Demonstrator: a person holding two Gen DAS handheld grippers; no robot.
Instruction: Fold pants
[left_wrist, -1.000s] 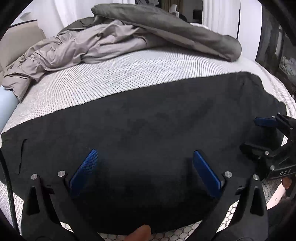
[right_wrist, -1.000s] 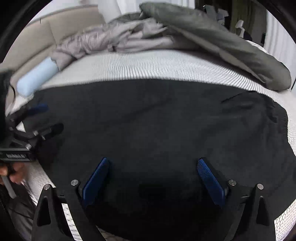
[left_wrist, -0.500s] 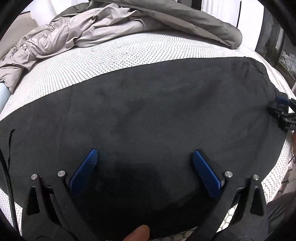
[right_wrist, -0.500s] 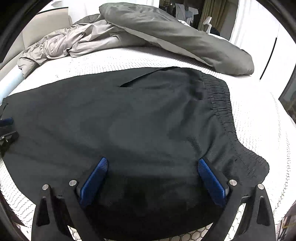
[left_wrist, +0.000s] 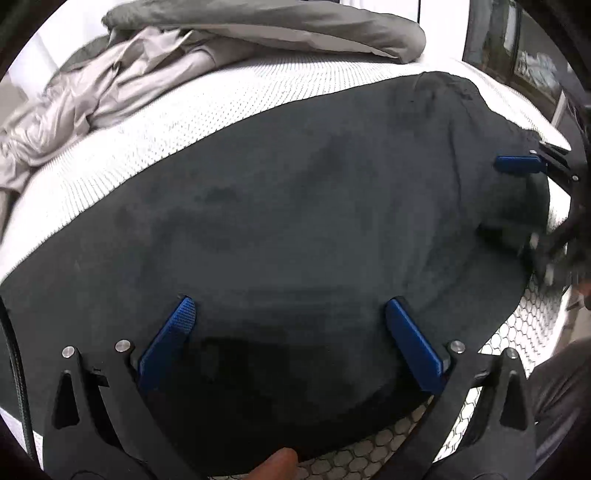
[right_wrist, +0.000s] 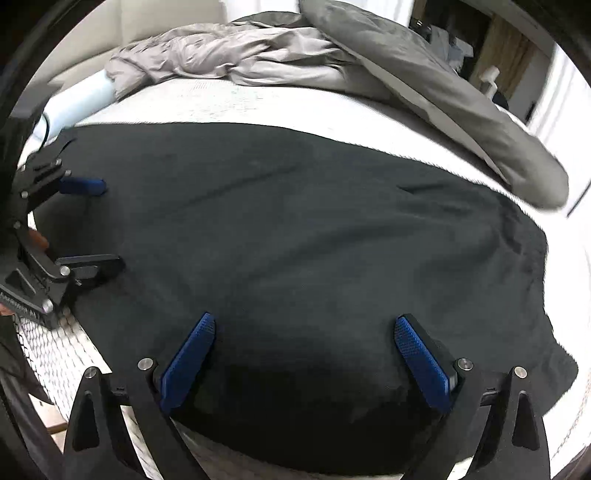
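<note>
far: duvet (right_wrist: 424, 85) blocks | near: pants (right_wrist: 295, 240) cover mattress (right_wrist: 258, 107)

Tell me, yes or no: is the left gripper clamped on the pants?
No. The left gripper has its blue fingers spread wide over the black pants.

A big bed (right_wrist: 258, 107) with a white bumpy cover fills the room. A gray blanket (right_wrist: 424, 81) lies in a heap at the far side, next to a light blue roll (right_wrist: 79, 98). Behind it is a pale headboard (right_wrist: 166, 22). White curtains (right_wrist: 565, 74) let in bright light.
</note>
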